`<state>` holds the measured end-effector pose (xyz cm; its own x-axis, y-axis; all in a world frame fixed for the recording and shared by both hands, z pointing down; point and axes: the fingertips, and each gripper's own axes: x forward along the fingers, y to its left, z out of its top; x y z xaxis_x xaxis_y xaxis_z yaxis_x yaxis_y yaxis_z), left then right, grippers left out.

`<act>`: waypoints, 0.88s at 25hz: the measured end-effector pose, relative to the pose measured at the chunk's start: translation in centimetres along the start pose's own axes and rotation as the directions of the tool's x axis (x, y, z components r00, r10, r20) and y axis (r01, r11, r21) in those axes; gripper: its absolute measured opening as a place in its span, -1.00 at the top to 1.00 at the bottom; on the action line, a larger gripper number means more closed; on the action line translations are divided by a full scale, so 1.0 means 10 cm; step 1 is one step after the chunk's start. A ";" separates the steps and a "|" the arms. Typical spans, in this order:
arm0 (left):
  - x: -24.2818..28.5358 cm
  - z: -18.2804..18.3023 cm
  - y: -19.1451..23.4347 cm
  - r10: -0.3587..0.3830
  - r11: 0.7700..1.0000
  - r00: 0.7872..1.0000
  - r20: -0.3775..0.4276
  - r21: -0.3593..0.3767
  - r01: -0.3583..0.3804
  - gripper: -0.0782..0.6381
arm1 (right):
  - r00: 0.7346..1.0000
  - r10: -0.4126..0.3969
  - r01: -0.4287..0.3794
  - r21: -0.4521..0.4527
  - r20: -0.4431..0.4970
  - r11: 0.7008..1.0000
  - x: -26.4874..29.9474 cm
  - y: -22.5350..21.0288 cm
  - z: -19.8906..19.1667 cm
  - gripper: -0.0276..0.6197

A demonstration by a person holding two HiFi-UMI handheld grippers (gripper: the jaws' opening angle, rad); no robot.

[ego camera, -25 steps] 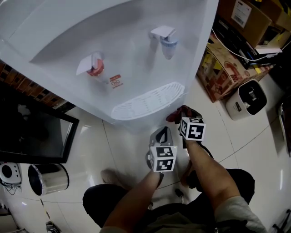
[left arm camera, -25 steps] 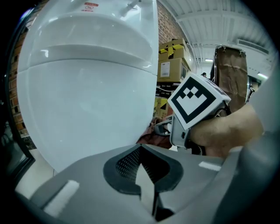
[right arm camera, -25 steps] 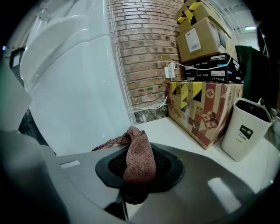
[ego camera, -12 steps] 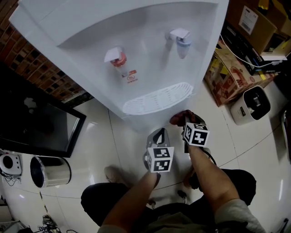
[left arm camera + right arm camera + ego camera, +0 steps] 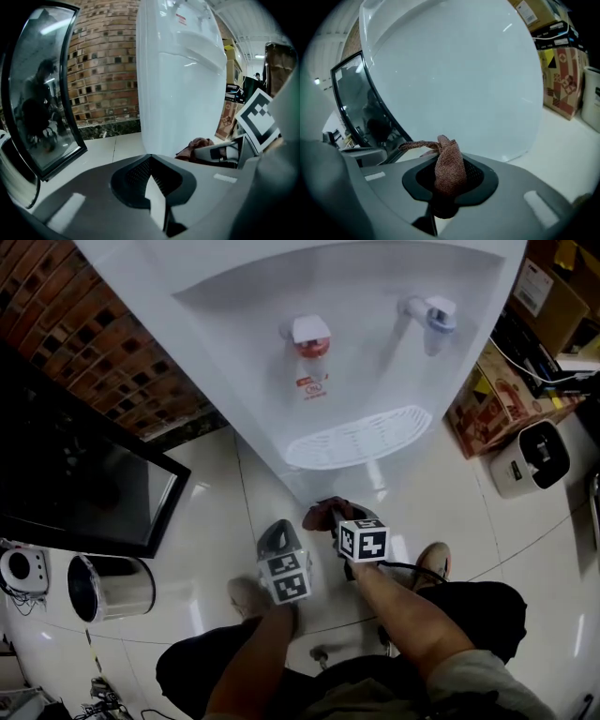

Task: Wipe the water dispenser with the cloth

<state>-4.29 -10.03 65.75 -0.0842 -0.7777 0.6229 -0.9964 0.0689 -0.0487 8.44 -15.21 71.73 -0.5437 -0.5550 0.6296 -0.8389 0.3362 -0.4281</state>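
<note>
The white water dispenser [image 5: 356, 352] stands ahead, with a red tap [image 5: 309, 341], a blue tap [image 5: 437, 317] and a white drip tray [image 5: 361, 437]. My right gripper [image 5: 336, 519] is low in front of the dispenser's lower body, shut on a reddish-brown cloth [image 5: 322, 513]. In the right gripper view the cloth [image 5: 450, 164] bunches up out of the jaws of the right gripper [image 5: 449, 177], close to the dispenser's front panel [image 5: 459, 75]. My left gripper [image 5: 277, 534] hangs just left of it, shut and holding nothing. The left gripper [image 5: 157, 199] faces the dispenser's side [image 5: 183, 79].
A black glass-fronted panel [image 5: 75, 474] leans by the brick wall [image 5: 103, 343] on the left. A metal bin [image 5: 108, 587] stands on the tiled floor. Cardboard boxes [image 5: 506, 381] and a white appliance [image 5: 536, 457] crowd the right. The person's shoes [image 5: 433, 563] are below.
Both grippers have moved left and lower in the head view, the right one still holding the cloth. The view has swung, so the dispenser now sits further right and more upright.
</note>
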 end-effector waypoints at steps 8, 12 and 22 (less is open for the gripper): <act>0.02 0.14 0.33 0.032 0.999 0.999 0.027 -0.015 -0.031 0.78 | 0.993 0.091 -0.085 0.084 -0.071 0.993 0.52 0.60 -0.31 0.65; 0.10 0.07 0.30 0.027 1.000 1.000 0.008 -0.002 -0.027 0.78 | 0.997 0.046 -0.042 0.082 -0.058 0.996 0.53 0.45 -0.24 0.66; 0.22 0.18 -0.35 -0.073 0.995 0.997 0.005 0.074 0.073 0.78 | 0.998 -0.064 0.066 0.124 -0.020 0.990 0.21 -0.27 0.06 0.66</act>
<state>-1.01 -13.14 65.91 -0.0109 -0.7840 0.6207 -0.9976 -0.0341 -0.0605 9.61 -17.77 73.80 -0.4893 -0.5600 0.6685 -0.8632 0.2019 -0.4627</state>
